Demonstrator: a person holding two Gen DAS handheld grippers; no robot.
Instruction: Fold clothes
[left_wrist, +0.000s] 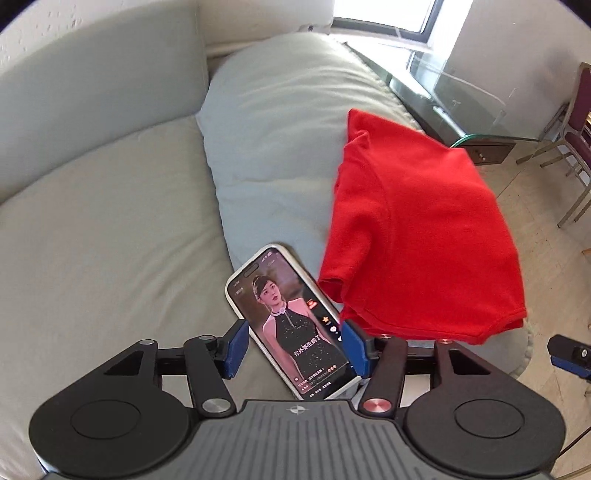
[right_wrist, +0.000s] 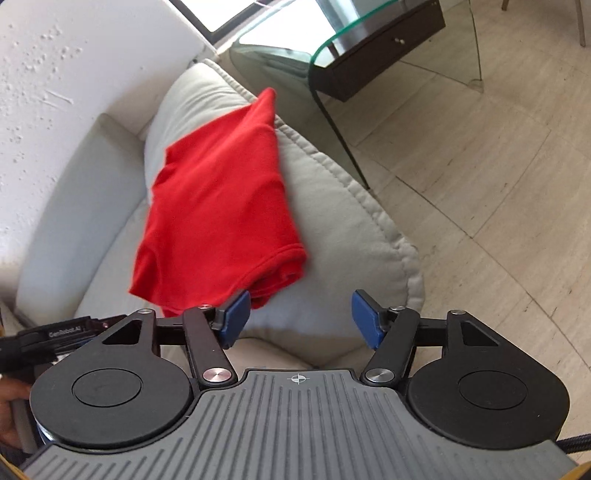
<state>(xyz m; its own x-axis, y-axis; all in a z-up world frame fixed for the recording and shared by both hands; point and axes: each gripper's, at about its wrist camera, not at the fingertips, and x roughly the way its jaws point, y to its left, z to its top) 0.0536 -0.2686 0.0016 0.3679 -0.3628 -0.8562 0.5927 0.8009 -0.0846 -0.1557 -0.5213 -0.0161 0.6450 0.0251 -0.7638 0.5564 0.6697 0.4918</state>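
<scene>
A folded red garment (left_wrist: 417, 236) lies draped over the pale sofa cushion (left_wrist: 273, 122), its hem hanging toward me. In the left wrist view my left gripper (left_wrist: 295, 347) stands open just short of the hem. A lit phone (left_wrist: 291, 317) lies on the sofa seat (left_wrist: 110, 229) behind the gap between the blue fingers (left_wrist: 236, 347); the pads do not press on it. In the right wrist view the red garment (right_wrist: 218, 206) rests on the same cushion (right_wrist: 343, 221). My right gripper (right_wrist: 299, 317) is open and empty, its left pad beside the hem.
A curved glass table (right_wrist: 325, 51) with a dark drawer unit (right_wrist: 391, 29) stands past the sofa on the tiled floor (right_wrist: 480, 166). A chair (left_wrist: 576, 140) is at the far right. A white wall (right_wrist: 74, 55) backs the sofa.
</scene>
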